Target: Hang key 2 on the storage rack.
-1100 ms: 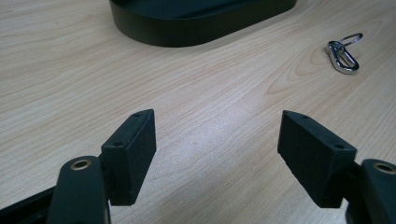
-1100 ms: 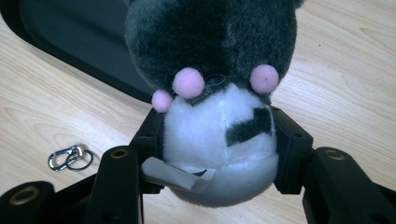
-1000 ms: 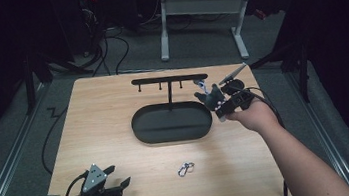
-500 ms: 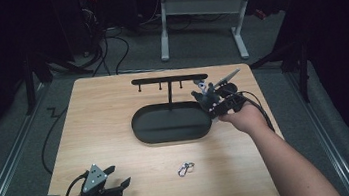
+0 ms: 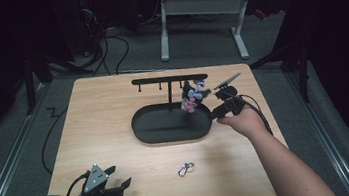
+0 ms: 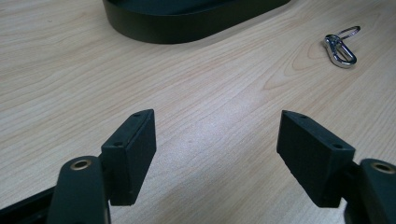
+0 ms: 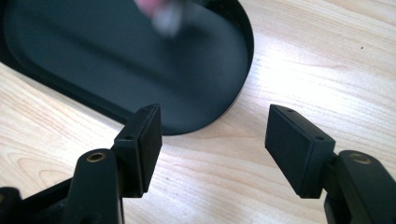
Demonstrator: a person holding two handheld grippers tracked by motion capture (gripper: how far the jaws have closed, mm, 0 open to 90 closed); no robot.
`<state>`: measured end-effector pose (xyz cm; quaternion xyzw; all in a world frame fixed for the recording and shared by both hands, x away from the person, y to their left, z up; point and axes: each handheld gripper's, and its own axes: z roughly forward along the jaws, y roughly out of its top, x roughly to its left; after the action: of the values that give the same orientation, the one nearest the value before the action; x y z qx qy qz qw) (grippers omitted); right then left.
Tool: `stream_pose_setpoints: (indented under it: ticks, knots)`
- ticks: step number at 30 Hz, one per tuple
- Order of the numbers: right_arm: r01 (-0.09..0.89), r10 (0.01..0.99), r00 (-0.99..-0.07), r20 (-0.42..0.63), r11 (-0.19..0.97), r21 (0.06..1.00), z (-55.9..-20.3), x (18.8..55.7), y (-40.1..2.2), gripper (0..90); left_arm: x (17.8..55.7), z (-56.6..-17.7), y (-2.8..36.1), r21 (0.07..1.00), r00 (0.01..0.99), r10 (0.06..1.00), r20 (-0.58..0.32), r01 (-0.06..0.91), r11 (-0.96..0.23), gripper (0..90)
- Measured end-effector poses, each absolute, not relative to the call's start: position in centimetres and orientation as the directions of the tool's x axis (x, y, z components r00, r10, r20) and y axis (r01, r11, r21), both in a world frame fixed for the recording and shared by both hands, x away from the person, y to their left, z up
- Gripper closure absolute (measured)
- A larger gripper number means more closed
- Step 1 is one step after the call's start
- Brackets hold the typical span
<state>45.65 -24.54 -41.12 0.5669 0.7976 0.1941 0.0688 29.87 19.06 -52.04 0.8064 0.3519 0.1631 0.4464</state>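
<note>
The right tongs (image 5: 213, 115), just opening and empty, sit right of centre beside the black oval metal tray (image 5: 159, 136); a small grey-and-pink plush keychain (image 5: 191, 97) hangs on the rack above. The left tongs (image 5: 122, 185), lower left, gape empty.

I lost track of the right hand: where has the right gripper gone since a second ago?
Yes, it moved: the right gripper, jaws just opening and empty, dropped from beside the rack toward the tray rim.

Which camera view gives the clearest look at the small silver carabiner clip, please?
The left gripper view: the carabiner clip lies close and sharp on the table, ring visible. The high view shows it small and distant, in front of the black tray.
</note>
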Motion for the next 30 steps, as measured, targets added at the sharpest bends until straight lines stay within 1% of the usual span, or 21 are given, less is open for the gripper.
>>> stream_pose_setpoints:
  ticks: [5,6,9,11,12,15,16,18,19,20,22,23,24,25,26,29,30]
  knots:
    - [0.864,0.926,-0.365,0.100,0.297,0.406,-41.7,44.0,-24.4,37.4,29.9,-52.0,18.9,0.834,0.702,0.710,-0.048,0.419,-0.358,30.0]
    - [0.838,0.917,-0.391,0.080,0.318,0.443,-42.0,43.0,-24.2,39.7,29.9,-52.0,18.9,0.833,0.705,0.708,-0.051,0.421,-0.359,30.6]
    - [0.821,0.909,-0.411,0.066,0.338,0.460,-42.5,42.0,-24.0,41.7,29.9,-52.0,18.8,0.831,0.708,0.704,-0.057,0.424,-0.359,32.7]
    - [0.809,0.908,-0.415,0.062,0.337,0.482,-42.8,41.0,-23.9,42.0,29.8,-52.0,18.6,0.830,0.707,0.703,-0.075,0.435,-0.348,33.3]
    - [0.788,0.901,-0.429,0.055,0.344,0.510,-43.0,40.3,-23.9,42.3,29.8,-52.0,18.6,0.829,0.707,0.703,-0.082,0.439,-0.345,34.4]
    - [0.772,0.910,-0.409,0.063,0.309,0.556,-43.9,38.9,-24.4,41.4,29.7,-52.0,18.4,0.827,0.705,0.703,-0.094,0.449,-0.339,35.9]
    - [0.760,0.913,-0.400,0.079,0.282,0.586,-44.8,37.7,-25.0,42.0,29.7,-52.0,18.2,0.825,0.705,0.703,-0.097,0.452,-0.339,36.8]
    - [0.748,0.914,-0.400,0.074,0.279,0.602,-45.4,37.0,-25.2,42.2,29.7,-52.1,18.0,0.819,0.705,0.702,-0.099,0.458,-0.345,37.0]
    - [0.741,0.915,-0.398,0.071,0.275,0.613,-45.9,36.3,-25.4,42.8,29.7,-52.2,17.7,0.816,0.706,0.701,-0.102,0.462,-0.347,36.9]
    - [0.713,0.913,-0.404,0.056,0.276,0.645,-46.5,35.4,-25.7,44.2,29.6,-52.2,17.5,0.814,0.707,0.701,-0.098,0.462,-0.352,36.1]
    - [0.694,0.916,-0.397,0.066,0.252,0.675,-47.3,34.1,-26.3,45.5,29.6,-52.3,17.2,0.811,0.704,0.705,-0.089,0.462,-0.358,34.6]
    - [0.665,0.917,-0.389,0.087,0.214,0.716,-48.2,32.6,-27.0,47.0,29.6,-52.3,17.0,0.807,0.702,0.707,-0.092,0.468,-0.359,34.7]
    - [0.665,0.917,-0.389,0.087,0.214,0.716,-48.2,32.6,-27.0,47.0,29.6,-52.3,16.8,0.806,0.697,0.710,-0.098,0.474,-0.354,34.7]
    - [0.635,0.923,-0.372,0.094,0.179,0.751,-49.0,31.1,-27.7,48.8,29.6,-52.3,16.6,0.802,0.696,0.712,-0.096,0.478,-0.358,39.1]
    - [0.635,0.923,-0.372,0.094,0.179,0.751,-49.0,31.1,-27.7,48.8,29.7,-52.3,16.4,0.797,0.695,0.713,-0.099,0.484,-0.361,39.1]
    - [0.594,0.935,-0.337,0.108,0.122,0.795,-49.9,29.1,-29.1,50.7,30.5,-52.2,15.8,0.772,0.688,0.718,-0.108,0.513,-0.376,50.3]
    - [0.576,0.940,-0.325,0.105,0.109,0.810,-50.2,28.5,-29.6,53.6,30.6,-52.1,15.5,0.767,0.688,0.718,-0.104,0.515,-0.382,54.1]
